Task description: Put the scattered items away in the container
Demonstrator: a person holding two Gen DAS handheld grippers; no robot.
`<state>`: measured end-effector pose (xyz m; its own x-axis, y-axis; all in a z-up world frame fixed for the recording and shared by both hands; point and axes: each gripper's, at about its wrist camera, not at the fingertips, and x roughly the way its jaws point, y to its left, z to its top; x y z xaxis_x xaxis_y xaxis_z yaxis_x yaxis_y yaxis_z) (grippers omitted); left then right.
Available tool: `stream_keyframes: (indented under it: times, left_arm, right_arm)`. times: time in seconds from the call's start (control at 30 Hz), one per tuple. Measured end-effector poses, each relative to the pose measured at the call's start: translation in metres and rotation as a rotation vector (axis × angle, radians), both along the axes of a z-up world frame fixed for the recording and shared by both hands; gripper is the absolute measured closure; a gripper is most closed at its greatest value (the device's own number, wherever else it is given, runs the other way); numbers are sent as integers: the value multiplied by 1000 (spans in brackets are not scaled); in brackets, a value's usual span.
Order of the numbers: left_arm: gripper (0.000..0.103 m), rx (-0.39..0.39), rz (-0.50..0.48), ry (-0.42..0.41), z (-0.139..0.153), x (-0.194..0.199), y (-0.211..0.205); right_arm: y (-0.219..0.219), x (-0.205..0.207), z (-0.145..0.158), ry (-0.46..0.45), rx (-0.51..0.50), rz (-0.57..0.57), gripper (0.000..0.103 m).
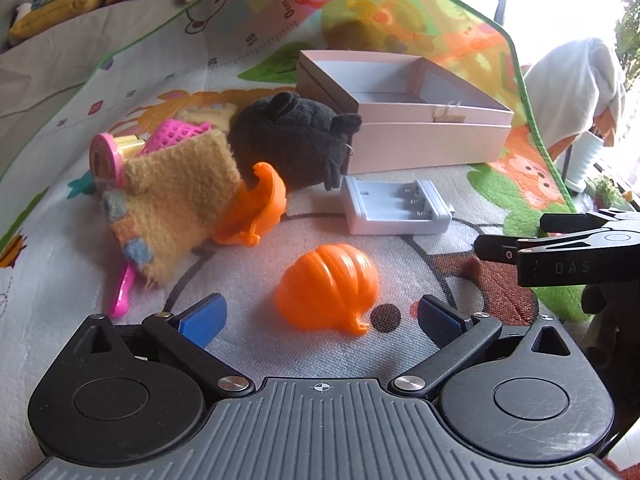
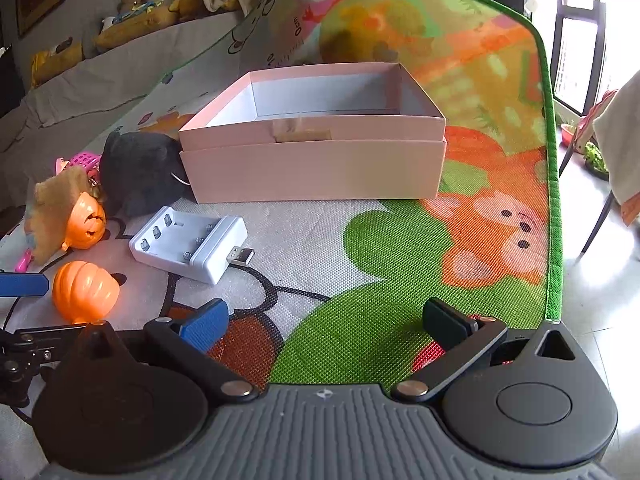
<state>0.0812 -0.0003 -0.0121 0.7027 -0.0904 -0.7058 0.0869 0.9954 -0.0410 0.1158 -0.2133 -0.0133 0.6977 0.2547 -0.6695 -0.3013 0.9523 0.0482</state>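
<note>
An open pink box [image 1: 428, 136] [image 2: 316, 168] stands at the back of the play mat. In front of it lie a white battery charger [image 1: 394, 208] [image 2: 190, 244], a black plush [image 1: 292, 140] [image 2: 138, 174], an orange pumpkin half [image 1: 330, 286] [image 2: 84, 290], a second orange pumpkin piece [image 1: 260, 210] [image 2: 86, 222], a yellow knitted toy [image 1: 176, 200] [image 2: 54, 204] and pink plastic toys [image 1: 168, 136]. My left gripper [image 1: 320, 316] is open, low over the mat, with the pumpkin half just ahead between its fingers. My right gripper [image 2: 326, 322] [image 1: 520, 246] is open over bare mat, right of the charger.
The colourful play mat [image 2: 400, 280] ends in a green border [image 2: 554, 200] on the right, with tiled floor, a chair leg and draped cloth beyond. A grey sofa with soft toys [image 2: 120, 12] lies behind on the left. A pink comb [image 1: 124, 292] lies by the knitted toy.
</note>
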Motion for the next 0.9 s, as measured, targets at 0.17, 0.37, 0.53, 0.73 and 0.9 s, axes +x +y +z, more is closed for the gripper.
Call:
stream_keyframes:
  times: [0.17, 0.37, 0.53, 0.73, 0.9]
  left_arm:
    - [0, 143, -49, -36, -1, 1, -3]
    - [0, 138, 18, -89, 8, -3, 27]
    - [0, 9, 31, -79, 4, 4, 24]
    - [22, 31, 52, -69, -2, 14, 15]
    - [34, 52, 15, -85, -2, 10, 16]
  right_arm:
    - [0, 0, 0, 0, -4, 0, 0]
    - [2, 0, -1, 0, -20, 1, 0]
    - [4, 0, -1, -1, -27, 1, 0]
    - [6, -1, -1, -2, -37, -2, 0]
    - [12, -7, 8, -59, -10, 10, 0]
